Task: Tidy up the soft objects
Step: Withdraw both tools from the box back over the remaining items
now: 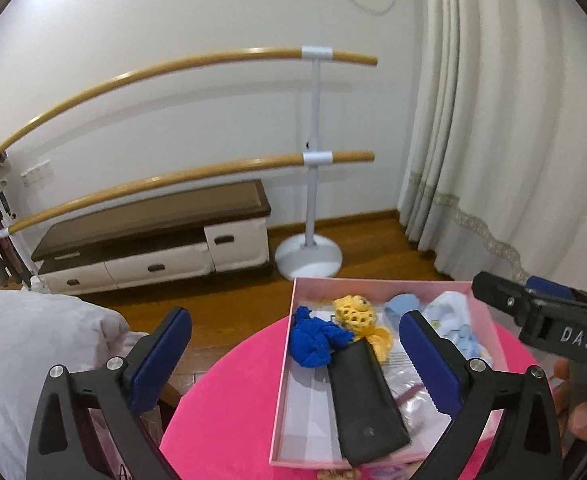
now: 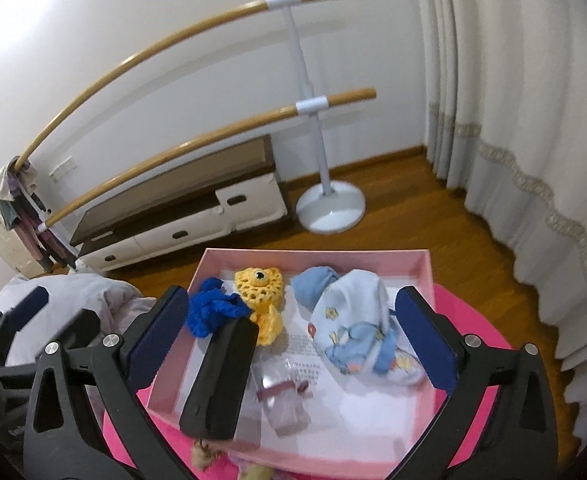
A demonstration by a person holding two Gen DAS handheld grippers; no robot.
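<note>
Pink box (image 2: 373,258) with blue knit (image 2: 209,312), yellow crochet toy (image 2: 261,284), baby clothes (image 2: 357,320).

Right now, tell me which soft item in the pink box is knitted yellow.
The yellow crochet fish, between the dark blue knit bundle and pale blue baby clothes.

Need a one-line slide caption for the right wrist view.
Open right gripper hovers over a pink box holding a black case, blue knit, yellow crochet fish and baby clothes.

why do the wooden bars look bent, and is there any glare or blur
Fisheye distortion: both wrist views bow the straight wooden bars and curtain. Left wrist view has wall glare at top left; right wrist view has stronger glare there and slight blur on the stand base.
</note>
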